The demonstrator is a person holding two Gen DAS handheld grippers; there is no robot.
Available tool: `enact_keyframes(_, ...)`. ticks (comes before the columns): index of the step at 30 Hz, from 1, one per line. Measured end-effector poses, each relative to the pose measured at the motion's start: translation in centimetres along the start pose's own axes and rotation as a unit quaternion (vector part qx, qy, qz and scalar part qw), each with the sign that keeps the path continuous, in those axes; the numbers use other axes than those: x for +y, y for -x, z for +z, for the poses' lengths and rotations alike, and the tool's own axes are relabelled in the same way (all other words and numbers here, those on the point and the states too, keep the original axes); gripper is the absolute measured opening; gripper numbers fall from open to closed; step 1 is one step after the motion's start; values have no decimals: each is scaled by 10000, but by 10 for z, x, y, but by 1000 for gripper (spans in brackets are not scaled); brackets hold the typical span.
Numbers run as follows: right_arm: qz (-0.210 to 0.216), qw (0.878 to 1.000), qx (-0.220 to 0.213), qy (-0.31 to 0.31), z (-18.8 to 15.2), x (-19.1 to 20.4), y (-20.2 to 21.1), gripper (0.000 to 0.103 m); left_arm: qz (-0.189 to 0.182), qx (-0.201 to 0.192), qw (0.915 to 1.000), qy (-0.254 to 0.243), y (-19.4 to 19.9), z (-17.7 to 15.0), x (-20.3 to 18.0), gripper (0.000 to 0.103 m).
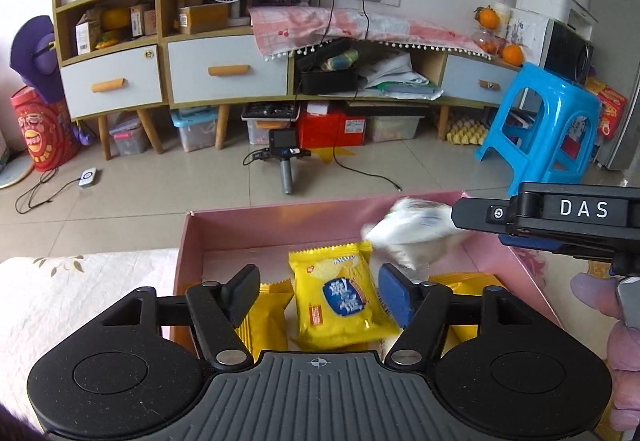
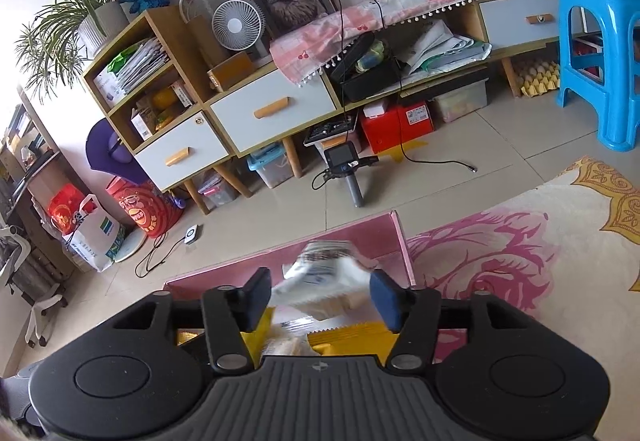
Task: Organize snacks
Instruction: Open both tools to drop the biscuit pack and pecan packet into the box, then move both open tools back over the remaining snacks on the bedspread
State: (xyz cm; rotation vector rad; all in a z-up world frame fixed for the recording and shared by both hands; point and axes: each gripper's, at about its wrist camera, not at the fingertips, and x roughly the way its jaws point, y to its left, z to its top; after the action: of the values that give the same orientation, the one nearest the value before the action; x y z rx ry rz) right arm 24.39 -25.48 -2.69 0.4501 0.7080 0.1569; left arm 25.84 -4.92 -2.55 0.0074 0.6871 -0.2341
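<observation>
A pink box (image 1: pixel 256 229) stands on the table in front of me and holds several yellow snack packets. In the left wrist view my left gripper (image 1: pixel 316 291) is open above one yellow packet (image 1: pixel 340 305), which lies loose between the jaws. A blurred white snack packet (image 1: pixel 408 231) hangs over the box's right side at the tip of my right gripper (image 1: pixel 464 217). In the right wrist view my right gripper (image 2: pixel 320 299) is open, and the white packet (image 2: pixel 324 273) sits blurred between and beyond its fingers, over the pink box (image 2: pixel 360 237).
A floral tablecloth (image 2: pixel 500 257) covers the table right of the box. Beyond the table edge lie tiled floor, a low cabinet (image 1: pixel 224 73) with drawers, a blue stool (image 1: pixel 544 121), and a handheld camera device (image 1: pixel 286 161) with cables on the floor.
</observation>
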Motion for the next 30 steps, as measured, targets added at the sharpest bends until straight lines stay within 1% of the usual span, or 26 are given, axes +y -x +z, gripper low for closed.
enact_keyframes(2,-12,10000,0,-12,1,0,2,56,-21,-1,10000,66,4,0,1,73)
enact_keyframes(4,-23,10000,-2,-10,1,1,6,61,-46,14,9999,107,8,0,3,75)
enact_keyframes(8,-99,9999,23,113,1,5,14,67,-74,-30,9999,75,20,-1,4,80)
enact_keyframes(11,-174,9997,23,186,2,8,22,72,-104,-59,9999,85,31,-1,6,81)
enact_keyframes(13,-221,9996,13,185,3,9,29,77,-118,-61,9999,110,38,-3,6,81)
enact_keyframes(22,-414,9988,-23,273,5,17,60,82,-175,-20,9995,250,66,-13,12,85)
enact_keyframes(26,-471,9982,10,382,0,22,73,83,-187,-60,9994,278,81,-18,16,89)
enact_keyframes(30,-507,9978,46,423,-6,26,85,85,-203,-56,9991,374,96,-26,21,91)
